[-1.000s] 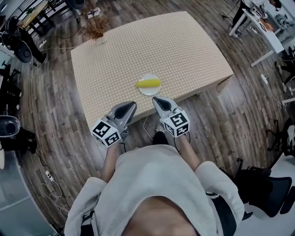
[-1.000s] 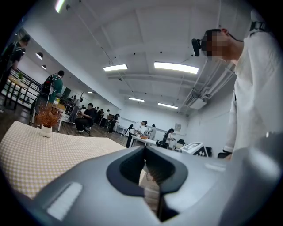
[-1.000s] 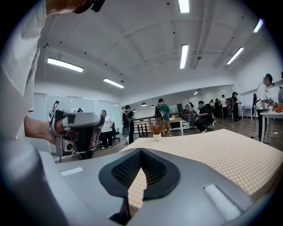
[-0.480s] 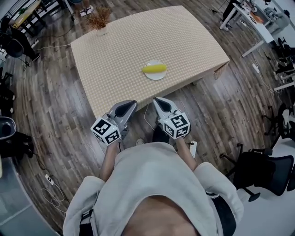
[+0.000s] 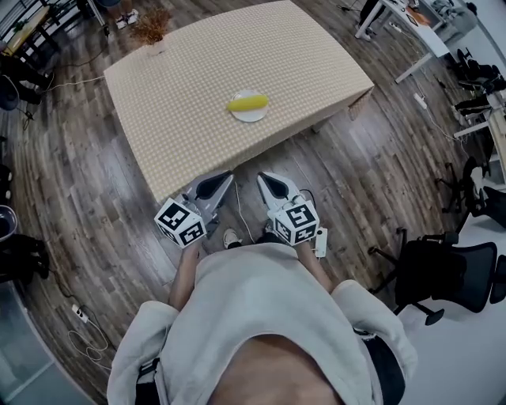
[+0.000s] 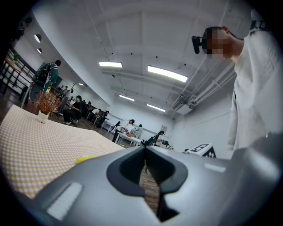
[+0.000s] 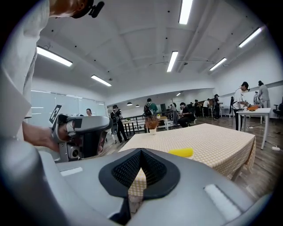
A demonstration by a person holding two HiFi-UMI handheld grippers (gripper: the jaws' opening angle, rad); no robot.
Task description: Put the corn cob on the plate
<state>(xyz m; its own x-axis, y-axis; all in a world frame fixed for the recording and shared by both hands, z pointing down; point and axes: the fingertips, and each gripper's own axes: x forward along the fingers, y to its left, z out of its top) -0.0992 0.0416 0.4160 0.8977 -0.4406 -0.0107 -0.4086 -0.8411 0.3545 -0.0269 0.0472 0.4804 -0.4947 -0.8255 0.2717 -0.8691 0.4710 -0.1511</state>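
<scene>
The yellow corn cob lies on the small white plate near the front edge of the checked table. It shows too in the right gripper view, and its tip peeks over my jaws in the left gripper view. Both grippers hang over the wooden floor, well short of the table, pointing toward it. My left gripper is shut with nothing in it. My right gripper is also shut and holds nothing.
A vase of dried twigs stands at the table's far corner. A white power strip and cables lie on the floor by my feet. A black office chair is at the right; desks and people fill the background.
The table with the corn and plate has receded up and away in the head view. Both shut grippers have drawn back from the table's edge over the floor.
</scene>
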